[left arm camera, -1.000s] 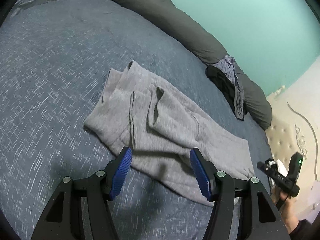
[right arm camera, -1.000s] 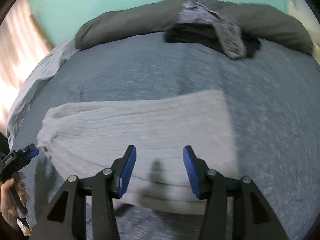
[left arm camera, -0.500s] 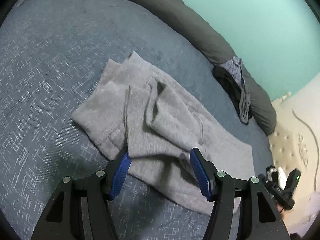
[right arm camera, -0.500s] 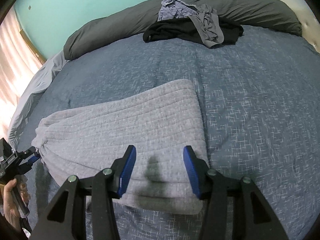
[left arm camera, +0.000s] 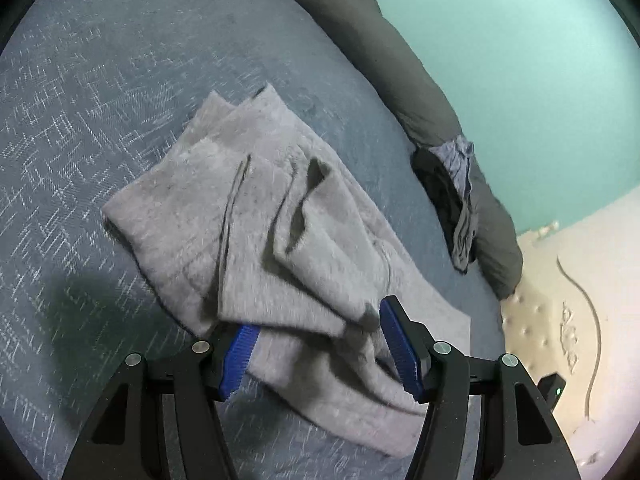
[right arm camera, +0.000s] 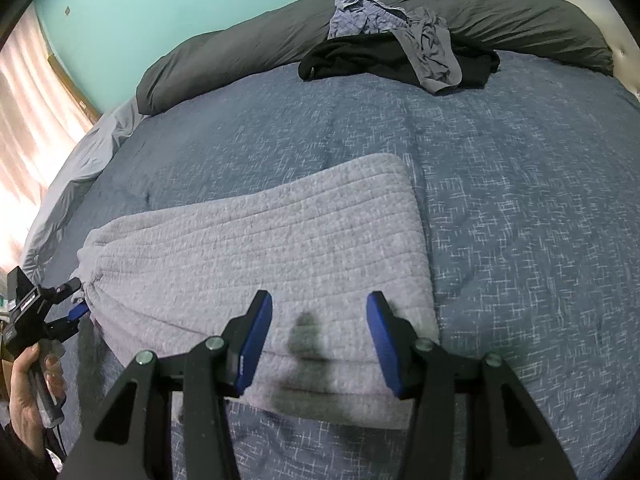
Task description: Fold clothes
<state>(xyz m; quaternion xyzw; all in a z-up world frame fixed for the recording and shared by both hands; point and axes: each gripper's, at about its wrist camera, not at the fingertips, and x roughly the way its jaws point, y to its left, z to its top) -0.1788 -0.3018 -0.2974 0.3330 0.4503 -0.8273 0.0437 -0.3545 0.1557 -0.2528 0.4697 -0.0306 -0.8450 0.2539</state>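
A grey knitted garment (left arm camera: 280, 248) lies partly folded on the blue bedspread (left arm camera: 100, 80). My left gripper (left arm camera: 320, 348) is at its bunched end, jaws apart, with a fold of cloth lying between them and draped over the left pad (left arm camera: 240, 350). In the right wrist view the same garment (right arm camera: 260, 248) stretches leftward to the left gripper (right arm camera: 74, 300), held by a hand (right arm camera: 28, 392). My right gripper (right arm camera: 320, 336) stands open just above the garment's near edge, its shadow on the cloth and nothing pinched between its pads.
A long dark grey bolster (right arm camera: 520, 20) runs along the teal wall. A black garment (right arm camera: 380, 60) and a crumpled blue-grey one (right arm camera: 424, 48) lie against it. A pale sheet (right arm camera: 80, 168) hangs at the bed's left edge. A cream tufted headboard (left arm camera: 560, 300) is on the right.
The left gripper has closed in on the garment's end and rolled slightly; the cloth now lies between its jaws. The right gripper has drifted towards the garment's near edge.
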